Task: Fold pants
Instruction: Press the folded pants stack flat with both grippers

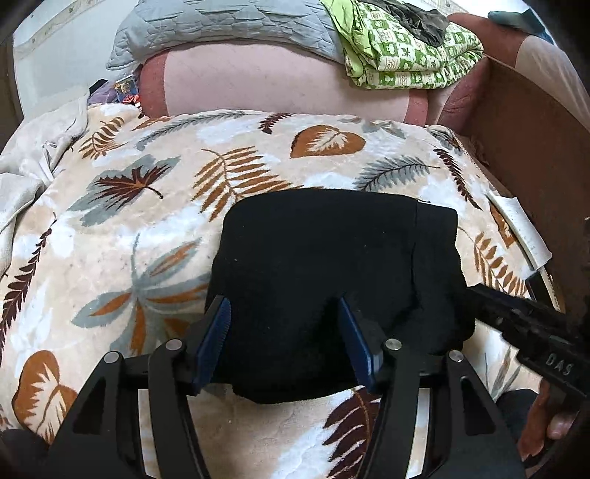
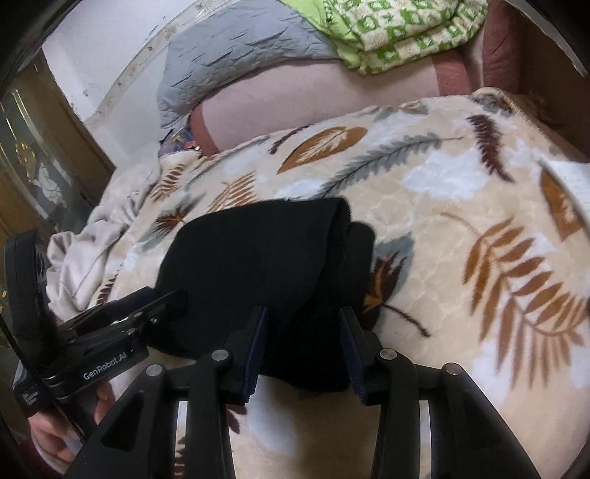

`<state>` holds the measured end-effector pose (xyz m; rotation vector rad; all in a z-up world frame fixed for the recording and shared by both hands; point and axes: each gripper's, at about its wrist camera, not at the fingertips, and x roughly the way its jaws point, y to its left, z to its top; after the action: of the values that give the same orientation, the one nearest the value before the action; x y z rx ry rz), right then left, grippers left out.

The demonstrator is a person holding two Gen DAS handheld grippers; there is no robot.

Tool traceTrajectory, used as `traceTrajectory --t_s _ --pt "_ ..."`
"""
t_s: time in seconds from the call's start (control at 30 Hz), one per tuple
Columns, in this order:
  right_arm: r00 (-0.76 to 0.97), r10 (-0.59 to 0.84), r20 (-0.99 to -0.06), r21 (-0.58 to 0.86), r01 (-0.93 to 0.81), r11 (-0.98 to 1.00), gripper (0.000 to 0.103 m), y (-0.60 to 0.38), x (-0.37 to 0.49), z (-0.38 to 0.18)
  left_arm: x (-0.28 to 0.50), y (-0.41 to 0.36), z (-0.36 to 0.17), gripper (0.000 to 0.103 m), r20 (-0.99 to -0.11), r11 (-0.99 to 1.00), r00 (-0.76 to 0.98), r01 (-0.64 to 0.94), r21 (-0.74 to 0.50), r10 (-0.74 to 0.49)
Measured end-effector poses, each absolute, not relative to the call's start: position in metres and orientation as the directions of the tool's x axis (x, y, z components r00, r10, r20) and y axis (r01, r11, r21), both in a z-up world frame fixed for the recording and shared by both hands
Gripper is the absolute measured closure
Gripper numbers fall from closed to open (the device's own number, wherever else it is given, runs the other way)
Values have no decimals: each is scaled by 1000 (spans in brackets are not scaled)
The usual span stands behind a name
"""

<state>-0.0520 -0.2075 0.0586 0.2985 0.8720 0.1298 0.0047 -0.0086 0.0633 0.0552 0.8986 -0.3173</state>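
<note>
The black pants (image 1: pixel 332 254) lie folded into a compact bundle on the leaf-patterned blanket (image 1: pixel 155 228). My left gripper (image 1: pixel 284 317) hovers over the bundle's near edge, open, its blue pads (image 1: pixel 217 328) on either side of the cloth without pinching it. In the right wrist view the same pants (image 2: pixel 258 254) lie with a thicker roll along their right side. My right gripper (image 2: pixel 304 328) stands open over their near right corner, the cloth loose between its fingers. Each tool shows in the other's view: the right gripper (image 1: pixel 516 320) at the bundle's right edge, the left gripper (image 2: pixel 147 306) at its left edge.
A pink bolster (image 1: pixel 276 84) lies behind the blanket, under a grey quilt (image 1: pixel 221 29) and a green checked quilt (image 1: pixel 405 55). A brown board (image 1: pixel 523 154) walls the right side. A crumpled pale sheet (image 2: pixel 92 258) and a wooden cabinet (image 2: pixel 44 154) are on the left.
</note>
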Motion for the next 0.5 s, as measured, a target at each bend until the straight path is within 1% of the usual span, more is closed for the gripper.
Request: traceTrajectory --t_s 0.07,0.17,0.23,0.33,0.37,0.43,0.47,0.5 --pt "672 215 -709 288 -2 958 62 -208 -60 70 5 -9 63 44 -776 952 580 296 -81 -247" --pt "663 231 -712 273 -42 961 62 -203 -63 79 5 -10 63 44 -775 952 584 295 -75 -242" --pt "652 233 -722 263 -53 963 62 -198 -59 76 5 -10 62 44 -775 954 585 291 -74 -239" --pt "613 238 -754 279 -30 960 62 -191 -46 56 5 -12 62 44 -774 955 589 289 -65 -231" --pt "611 232 -757 280 -18 960 66 -190 -43 51 5 -12 61 44 -776 955 589 289 -59 -227" --pt "622 250 -742 293 -33 955 95 -189 -43 49 6 -12 61 44 -777 956 588 288 -59 -225" --pt "625 269 -733 311 -44 950 101 -190 -44 52 6 -11 62 44 -777 956 587 287 -61 -226" --pt "635 270 -724 314 -46 948 101 -191 -46 55 6 -11 63 44 -777 956 588 287 -61 -226"
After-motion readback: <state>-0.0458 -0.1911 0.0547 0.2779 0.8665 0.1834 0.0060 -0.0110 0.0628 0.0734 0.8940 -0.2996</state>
